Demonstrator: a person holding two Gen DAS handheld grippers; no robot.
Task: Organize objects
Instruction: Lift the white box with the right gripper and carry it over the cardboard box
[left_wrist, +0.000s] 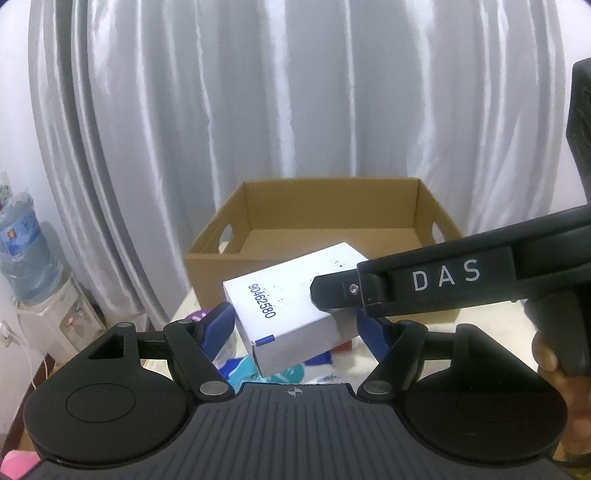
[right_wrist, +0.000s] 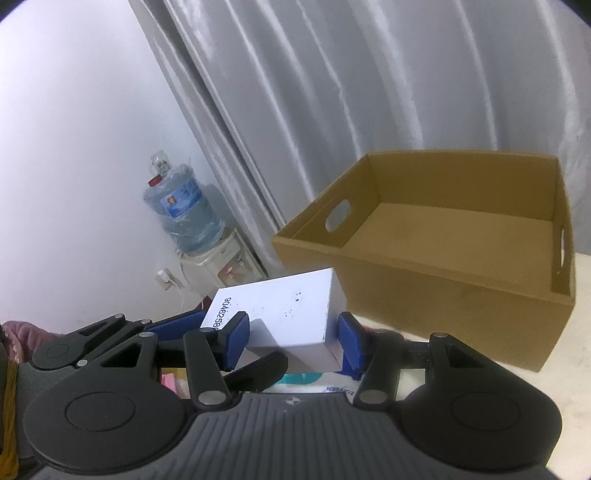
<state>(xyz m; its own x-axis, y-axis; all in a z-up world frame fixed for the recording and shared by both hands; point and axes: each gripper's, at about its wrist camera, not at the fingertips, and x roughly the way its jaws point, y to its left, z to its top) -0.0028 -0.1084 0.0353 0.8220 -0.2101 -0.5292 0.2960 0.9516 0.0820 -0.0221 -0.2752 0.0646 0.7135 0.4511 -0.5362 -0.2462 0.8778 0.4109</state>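
A silvery pleated curtain (left_wrist: 295, 92) spans the far side. At far left a water dispenser (right_wrist: 218, 266) carrying a blue bottle (right_wrist: 183, 210) stands against the white wall (right_wrist: 74, 147).

The white box (left_wrist: 295, 295) bore the number "90462580" in dark blue print along its top face near one edge. In the right wrist view the same number was partly hidden behind a claw pad. The black arm of the right claw (left_wrist: 443, 280) carried the white letters "DAS". The label on the water bottle (right_wrist: 177, 203) was illegible.
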